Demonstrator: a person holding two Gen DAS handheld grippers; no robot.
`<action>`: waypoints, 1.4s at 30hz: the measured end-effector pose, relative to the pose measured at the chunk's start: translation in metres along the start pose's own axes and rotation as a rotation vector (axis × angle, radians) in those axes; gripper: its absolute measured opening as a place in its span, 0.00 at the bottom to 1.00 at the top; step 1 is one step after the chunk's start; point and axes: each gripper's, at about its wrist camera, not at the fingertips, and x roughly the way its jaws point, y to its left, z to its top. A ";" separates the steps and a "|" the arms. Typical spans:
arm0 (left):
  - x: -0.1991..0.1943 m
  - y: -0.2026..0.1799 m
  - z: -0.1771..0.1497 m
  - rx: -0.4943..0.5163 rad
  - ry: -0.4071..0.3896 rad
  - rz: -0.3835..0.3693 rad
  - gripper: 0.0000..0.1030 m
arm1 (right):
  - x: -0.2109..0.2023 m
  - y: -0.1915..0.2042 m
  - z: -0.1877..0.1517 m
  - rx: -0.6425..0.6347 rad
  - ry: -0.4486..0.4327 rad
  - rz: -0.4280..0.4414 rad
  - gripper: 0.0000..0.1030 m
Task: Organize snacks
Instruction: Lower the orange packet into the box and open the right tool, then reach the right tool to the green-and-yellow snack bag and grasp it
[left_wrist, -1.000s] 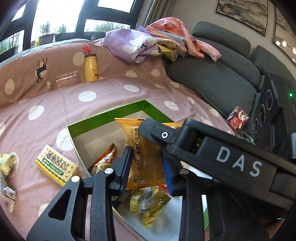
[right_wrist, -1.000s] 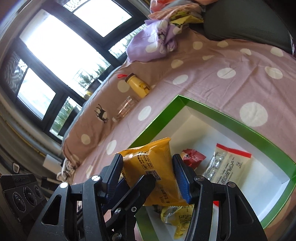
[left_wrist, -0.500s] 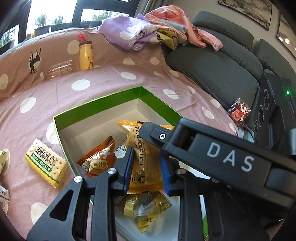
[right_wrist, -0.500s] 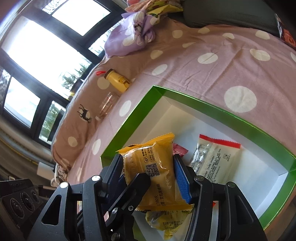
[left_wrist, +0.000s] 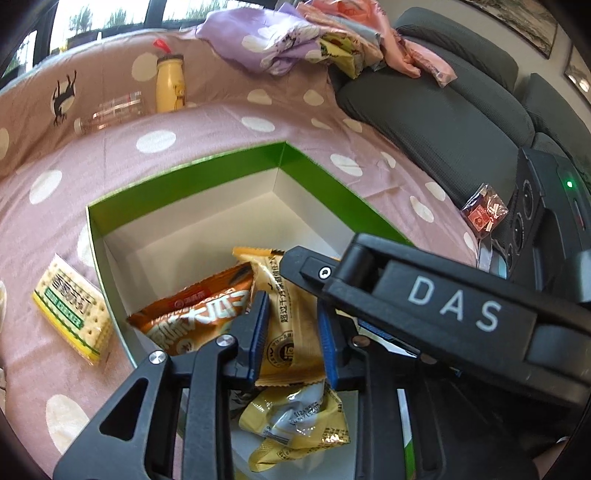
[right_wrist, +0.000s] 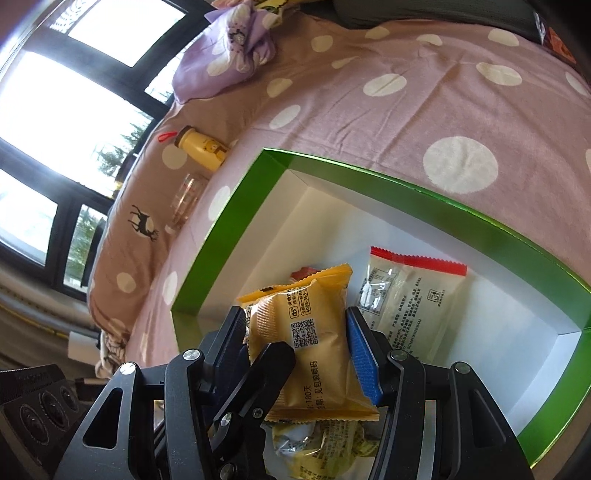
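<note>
**Snack sorting: yellow packet hanging over the green box**

Right gripper (right_wrist: 295, 314) is clamped on the yellow packet (right_wrist: 314, 354), blue ribbed pads pressing its two long sides. The pkt is a puffy glossy pillow w/ crimped ends and a QR code, held just above the green box (right_wrist: 221, 251), near its front corner.

Left gripper (left_wrist: 291, 301) has its pads pulled in close together. The pkt shows thru the narrow gap, but I can't tell if they actually bite on it. From the right cam, one black finger (right_wrist: 275, 365) of it lies across the pkt's face.

The box is shiny green card outside and matte white inside, w/ sharp corners. Inside it:
- an orange foil bag (left_wrist: 199, 314) leaning on the left wall
- a crinkly gold-and-clear wrapper (left_wrist: 295, 424) on the floor right under the held pkt, half hidden by the gripper frames
- a flat whitish pouch (right_wrist: 410, 295) w/ a red zigzag top strip, more to the right side
- something small and red behind the held pkt, mostly covered, can't ID it

Outside the box:
- left of it, a square cracker pack (left_wrist: 70, 314)
- beyond it, a yellow bottle (left_wrist: 169, 86) and a clear one (left_wrist: 114, 110) lying down, a bit blurry
- right of it, a small reddish see-thru pkt (left_wrist: 484, 214)

Everything sits on a soft pinkish sheet (left_wrist: 221, 125) w/ cream dots, lightly creased. Behind the box there's a bunched purple cloth (left_wrist: 266, 44), a grey fabric sofa (left_wrist: 436, 114) and big dark-framed windows (right_wrist: 74, 110), blown out by daylight.
</note>
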 end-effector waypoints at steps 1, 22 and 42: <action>0.001 0.000 -0.001 -0.004 0.003 0.000 0.25 | 0.001 -0.001 0.000 0.006 0.006 -0.002 0.56; -0.015 0.008 -0.003 -0.056 -0.001 -0.003 0.36 | -0.005 0.001 0.001 -0.022 -0.019 -0.054 0.67; -0.170 0.144 -0.095 -0.487 -0.200 0.390 0.91 | -0.030 0.112 -0.061 -0.441 -0.091 0.110 0.86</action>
